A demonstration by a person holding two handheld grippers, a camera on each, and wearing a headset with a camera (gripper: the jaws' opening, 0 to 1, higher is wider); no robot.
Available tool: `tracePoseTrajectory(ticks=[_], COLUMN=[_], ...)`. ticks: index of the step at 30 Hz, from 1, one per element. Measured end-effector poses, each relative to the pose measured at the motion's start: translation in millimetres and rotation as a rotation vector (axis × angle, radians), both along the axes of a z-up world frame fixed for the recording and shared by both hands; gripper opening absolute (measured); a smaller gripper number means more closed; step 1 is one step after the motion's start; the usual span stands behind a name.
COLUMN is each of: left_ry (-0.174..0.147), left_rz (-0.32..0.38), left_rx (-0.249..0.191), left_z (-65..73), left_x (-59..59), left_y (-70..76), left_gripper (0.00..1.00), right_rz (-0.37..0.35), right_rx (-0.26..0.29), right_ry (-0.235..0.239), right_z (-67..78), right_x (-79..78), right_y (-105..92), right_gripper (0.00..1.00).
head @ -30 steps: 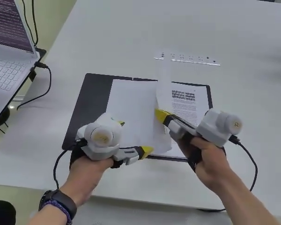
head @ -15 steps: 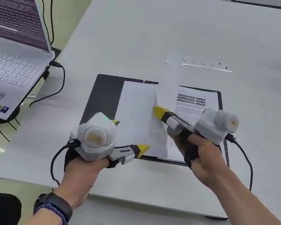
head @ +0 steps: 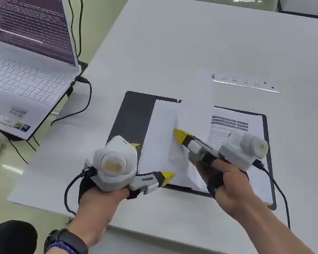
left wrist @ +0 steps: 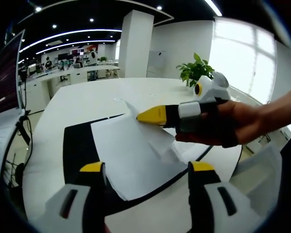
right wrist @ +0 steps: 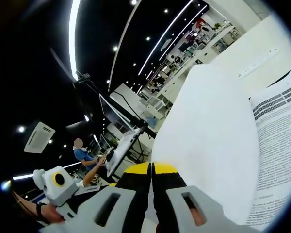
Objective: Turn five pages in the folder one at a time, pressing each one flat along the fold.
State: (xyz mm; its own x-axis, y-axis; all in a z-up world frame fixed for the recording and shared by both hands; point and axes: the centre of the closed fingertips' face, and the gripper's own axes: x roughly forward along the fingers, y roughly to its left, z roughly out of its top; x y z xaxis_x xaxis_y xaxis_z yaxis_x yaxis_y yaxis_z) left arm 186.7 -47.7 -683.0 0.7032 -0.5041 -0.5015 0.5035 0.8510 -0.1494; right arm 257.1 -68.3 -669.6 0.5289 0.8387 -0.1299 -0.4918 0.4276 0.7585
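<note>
I have the right gripper (head: 177,133) pinching the page (head: 197,100), lifted mid-turn over the open folder (head: 126,114), left gripper (left wrist: 146,167) released at its near edge, so I'd carry the page left slowly, then press along the fold.

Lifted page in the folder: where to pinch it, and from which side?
Likely the page's near edge, coming from the person's side with one jaw on each face of the sheet. The page stands curled up off the folder, so that edge hangs free with room on both faces. The right gripper is shut on it about there.
</note>
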Motion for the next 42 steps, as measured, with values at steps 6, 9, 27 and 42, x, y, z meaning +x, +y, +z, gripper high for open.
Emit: tracePoseTrajectory(ticks=[6,9,27,42], left_ry=[-0.007,-0.007,0.009,0.033], left_rz=[0.018,0.023,0.043,0.057], left_rx=[-0.006,-0.002,-0.011,0.001], left_z=[4.0,3.7,0.0,-9.4], left_x=[0.7,1.2,-0.8,4.3], left_y=[9.2,12.4,26.6,43.7], left_gripper=[0.67,0.67,0.66,0.64], right_rz=[0.017,0.022,0.037,0.060], right_rx=[-0.014,-0.017,-0.019,-0.026], right_ry=[0.023,0.036,0.118,0.192], right_z=[-14.4,-19.1,-49.4,-79.1], right_x=[-1.1,-2.7,-9.1,-12.3], right_y=[9.0,13.5,36.9,49.2], right_gripper=[0.00,0.00,0.00,0.00])
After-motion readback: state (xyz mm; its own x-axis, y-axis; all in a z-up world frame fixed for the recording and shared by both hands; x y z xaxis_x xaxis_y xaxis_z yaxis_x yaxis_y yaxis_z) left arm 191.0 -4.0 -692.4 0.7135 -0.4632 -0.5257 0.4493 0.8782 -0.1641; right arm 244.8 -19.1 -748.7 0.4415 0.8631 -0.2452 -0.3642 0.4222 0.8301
